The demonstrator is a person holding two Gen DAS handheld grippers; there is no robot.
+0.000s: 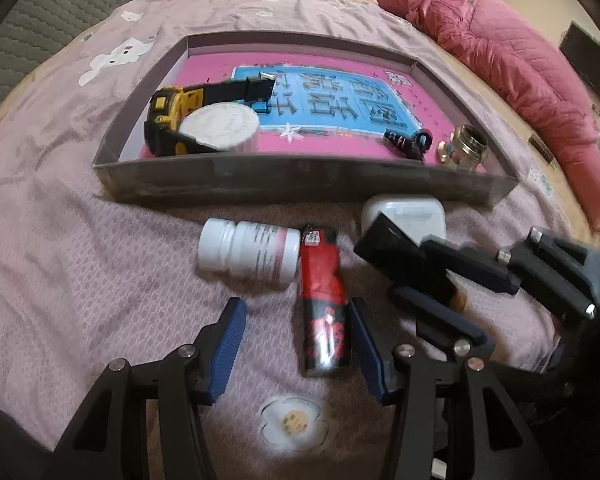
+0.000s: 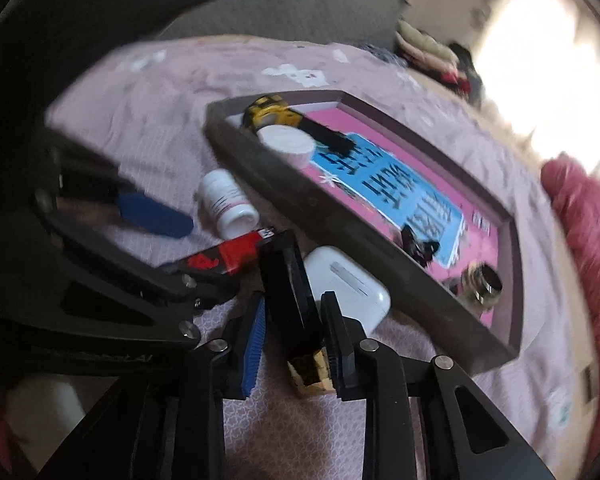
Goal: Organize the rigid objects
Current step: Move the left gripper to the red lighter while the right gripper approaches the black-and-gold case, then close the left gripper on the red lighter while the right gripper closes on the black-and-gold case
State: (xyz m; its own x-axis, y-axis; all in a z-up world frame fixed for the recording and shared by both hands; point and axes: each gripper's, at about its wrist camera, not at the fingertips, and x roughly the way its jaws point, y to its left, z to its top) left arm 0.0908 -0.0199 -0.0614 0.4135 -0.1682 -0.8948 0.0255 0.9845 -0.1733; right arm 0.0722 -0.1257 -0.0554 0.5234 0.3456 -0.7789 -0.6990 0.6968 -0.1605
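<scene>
On the pink bedspread, a red and black lighter lies between the fingers of my left gripper. That gripper is open, and the lighter is close to its right pad. My right gripper is shut on a black box with a gold end, which stands tilted. It reaches in from the right in the left wrist view, where the black box covers part of a white earbud case. A white pill bottle lies on its side left of the lighter.
A shallow grey tray with a pink and blue floor lies just beyond. It holds a yellow tape measure, a white round jar, a black clip and a brass fitting. A pink quilted jacket lies far right.
</scene>
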